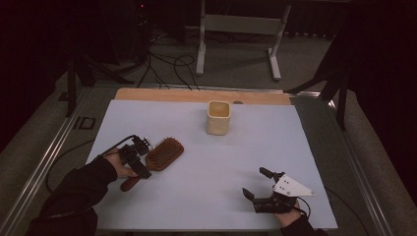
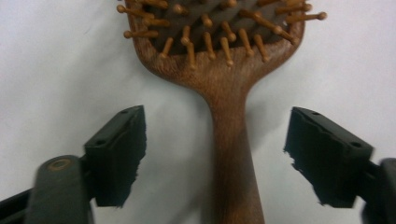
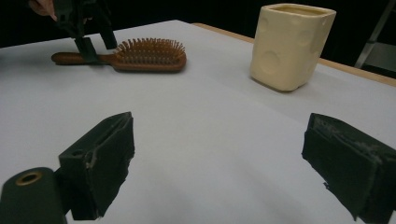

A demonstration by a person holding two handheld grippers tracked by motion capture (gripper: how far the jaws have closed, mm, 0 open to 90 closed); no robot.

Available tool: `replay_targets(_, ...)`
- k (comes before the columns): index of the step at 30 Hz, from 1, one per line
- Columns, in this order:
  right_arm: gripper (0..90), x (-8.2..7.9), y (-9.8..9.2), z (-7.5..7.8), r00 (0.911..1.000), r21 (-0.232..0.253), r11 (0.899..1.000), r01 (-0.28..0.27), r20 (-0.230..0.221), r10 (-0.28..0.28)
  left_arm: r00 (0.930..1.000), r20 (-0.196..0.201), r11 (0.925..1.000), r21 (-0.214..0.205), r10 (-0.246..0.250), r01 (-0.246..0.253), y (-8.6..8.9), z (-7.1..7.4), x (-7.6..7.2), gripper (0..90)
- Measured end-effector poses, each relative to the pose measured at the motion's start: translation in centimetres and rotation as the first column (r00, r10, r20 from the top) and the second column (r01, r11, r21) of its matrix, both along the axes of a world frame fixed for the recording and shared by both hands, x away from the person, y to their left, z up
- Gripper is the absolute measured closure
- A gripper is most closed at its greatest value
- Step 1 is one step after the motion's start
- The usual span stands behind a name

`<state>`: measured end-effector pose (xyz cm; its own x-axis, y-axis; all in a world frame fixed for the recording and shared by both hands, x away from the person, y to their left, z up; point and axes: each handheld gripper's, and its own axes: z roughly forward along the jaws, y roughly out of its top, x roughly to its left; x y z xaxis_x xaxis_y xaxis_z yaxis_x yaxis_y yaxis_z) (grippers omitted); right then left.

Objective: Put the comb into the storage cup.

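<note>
A brown wooden hairbrush [image 1: 164,153] lies bristles up on the white sheet at the left. My left gripper [image 1: 139,163] points down over its handle. In the left gripper view the handle [image 2: 231,154] runs between the two jaws with a gap on each side, so the left gripper [image 2: 215,114] is open and its pads are off the wood. The right gripper view shows the brush [image 3: 140,56] far off with the left gripper [image 3: 97,49] astride it. My right gripper [image 1: 254,182] rests near the front right, open [image 3: 219,123], with nothing between its jaws.
A cream square cup [image 1: 218,118] stands upright at the back middle of the sheet [image 1: 196,196], also seen at the upper right of the right gripper view [image 3: 289,44]. A wooden table edge [image 1: 162,94] runs behind it. Cables and a stand's legs [image 1: 275,59] lie on the floor beyond.
</note>
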<state>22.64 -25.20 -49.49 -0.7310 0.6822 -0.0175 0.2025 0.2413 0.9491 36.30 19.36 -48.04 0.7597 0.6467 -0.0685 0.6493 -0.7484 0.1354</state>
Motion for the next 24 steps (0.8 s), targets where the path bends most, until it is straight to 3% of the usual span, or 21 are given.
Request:
replay_targets(9,8.9,0.02,0.0,-0.02,1.0,-0.001,1.0,0.0,-0.001,0.0,0.9999,-0.014,0.9996,0.029,0.007,-0.006,-0.5,-0.45,0.29,43.2)
replay_targets(24,8.9,0.01,-0.03,0.0,1.0,-0.002,1.0,0.0,0.0,0.0,0.9998,-0.003,0.9978,0.062,0.022,-0.022,-0.88,-0.56,0.42,58.4)
